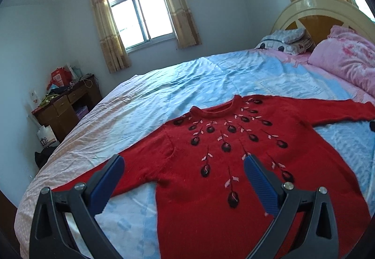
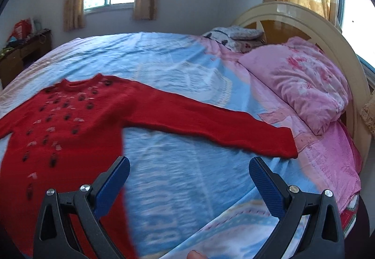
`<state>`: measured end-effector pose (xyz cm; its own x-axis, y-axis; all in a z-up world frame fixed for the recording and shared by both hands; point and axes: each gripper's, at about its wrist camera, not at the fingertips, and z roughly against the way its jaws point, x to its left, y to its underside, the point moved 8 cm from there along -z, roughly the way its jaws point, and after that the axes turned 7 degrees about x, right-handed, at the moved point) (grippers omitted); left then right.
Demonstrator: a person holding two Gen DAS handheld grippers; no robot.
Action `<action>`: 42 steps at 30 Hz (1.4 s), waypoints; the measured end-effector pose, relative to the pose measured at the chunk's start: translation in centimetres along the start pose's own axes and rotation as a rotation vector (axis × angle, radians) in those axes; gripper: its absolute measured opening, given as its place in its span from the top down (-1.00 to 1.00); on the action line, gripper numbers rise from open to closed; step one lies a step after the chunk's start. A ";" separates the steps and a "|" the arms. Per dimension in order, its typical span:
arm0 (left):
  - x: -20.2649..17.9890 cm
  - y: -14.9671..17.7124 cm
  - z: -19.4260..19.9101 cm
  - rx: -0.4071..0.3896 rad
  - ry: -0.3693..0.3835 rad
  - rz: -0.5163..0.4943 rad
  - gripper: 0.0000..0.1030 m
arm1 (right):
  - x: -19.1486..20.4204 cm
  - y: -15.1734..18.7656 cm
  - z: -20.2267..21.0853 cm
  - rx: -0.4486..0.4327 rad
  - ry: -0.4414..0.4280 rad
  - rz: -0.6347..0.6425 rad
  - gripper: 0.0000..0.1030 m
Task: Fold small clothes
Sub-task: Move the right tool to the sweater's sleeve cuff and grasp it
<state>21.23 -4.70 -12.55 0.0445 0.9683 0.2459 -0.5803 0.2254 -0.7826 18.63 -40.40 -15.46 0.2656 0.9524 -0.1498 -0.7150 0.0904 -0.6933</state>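
Note:
A red knitted sweater (image 1: 211,165) with dark embroidered buds lies flat, front up, on the bed, sleeves spread out to both sides. My left gripper (image 1: 184,163) is open and empty, hovering above the sweater's left armpit and lower body. In the right wrist view the sweater (image 2: 77,118) lies to the left, and its right sleeve (image 2: 211,125) stretches across toward the pillow. My right gripper (image 2: 188,165) is open and empty, above the bare sheet just below that sleeve and right of the sweater's side edge.
The bed sheet (image 1: 164,85) is blue and pink. A pink pillow (image 2: 304,85) and folded cloths (image 2: 234,35) lie by the cream headboard (image 2: 316,24). A cluttered wooden desk (image 1: 65,104) stands at the far left under the window (image 1: 140,17).

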 end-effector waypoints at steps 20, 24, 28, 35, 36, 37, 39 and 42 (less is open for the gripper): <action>1.4 -1.2 -7.7 0.080 -0.110 0.007 -1.00 | -19.4 -2.1 -11.9 0.129 0.098 -0.379 -0.92; 1.3 -1.3 -8.7 0.097 -0.111 0.014 -1.00 | -21.2 -1.9 -13.4 0.164 0.065 -0.435 -0.56; 1.2 -1.3 -9.4 0.111 -0.113 0.018 -1.00 | -22.4 -1.2 -14.5 0.205 0.027 -0.491 -0.53; 1.8 -1.0 -9.7 0.119 -0.112 0.029 -1.00 | -24.0 0.1 -15.5 0.229 -0.024 -0.560 -0.21; 1.8 -1.0 -9.7 0.121 -0.111 0.030 -1.00 | -23.8 0.0 -15.5 0.231 -0.025 -0.545 -0.10; 1.9 -0.9 -9.8 0.124 -0.111 0.032 -1.00 | -23.6 -0.1 -15.5 0.231 -0.029 -0.535 -0.03; 2.1 -0.8 -9.9 0.131 -0.109 0.041 -1.00 | -23.0 -0.1 -15.4 0.236 -0.047 -0.510 0.32; 2.3 -0.5 -9.8 0.136 -0.104 0.052 -1.00 | -22.5 -0.2 -15.2 0.241 -0.068 -0.503 0.80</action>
<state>29.61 -1.54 -17.23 -0.0690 0.9603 0.2704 -0.6845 0.1516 -0.7130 22.56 -66.30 -22.67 0.5759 0.7904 0.2090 -0.6405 0.5950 -0.4855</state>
